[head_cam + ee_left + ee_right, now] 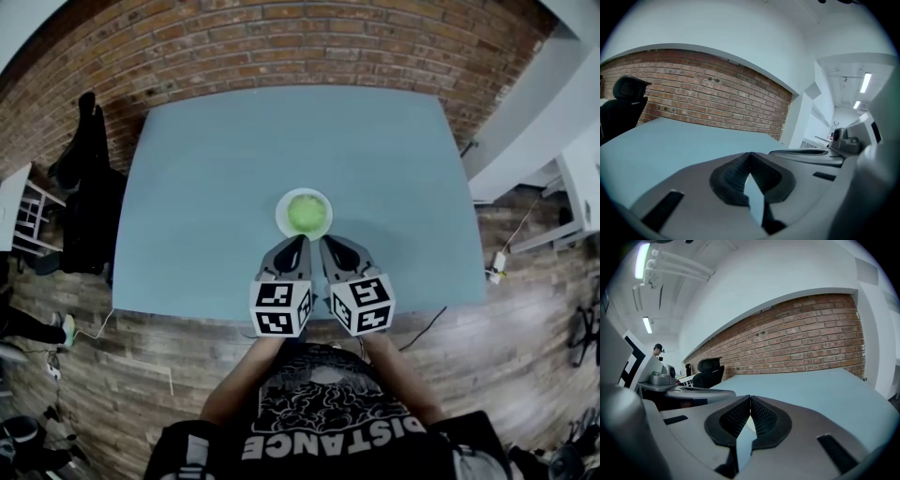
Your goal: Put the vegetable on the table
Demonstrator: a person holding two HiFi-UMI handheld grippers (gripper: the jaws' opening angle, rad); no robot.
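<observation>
A round green vegetable [306, 213] lies in a small white bowl [284, 202] near the middle of the blue-grey table [206, 178]. My left gripper [297, 241] and right gripper [326, 242] sit side by side just in front of the bowl, tips pointing at it. Both are shut with nothing between the jaws. In the left gripper view the left gripper [750, 161] has its black pads meeting at the tips. In the right gripper view the right gripper [750, 405] also has its pads touching, and a sliver of the white bowl [749, 423] shows below the tips.
A brick wall [281, 47] runs behind the table. A black office chair [89, 178] stands at the table's left side, and white furniture [581, 169] stands to the right. A cable [427, 323] trails over the wooden floor [525, 356] near the front edge.
</observation>
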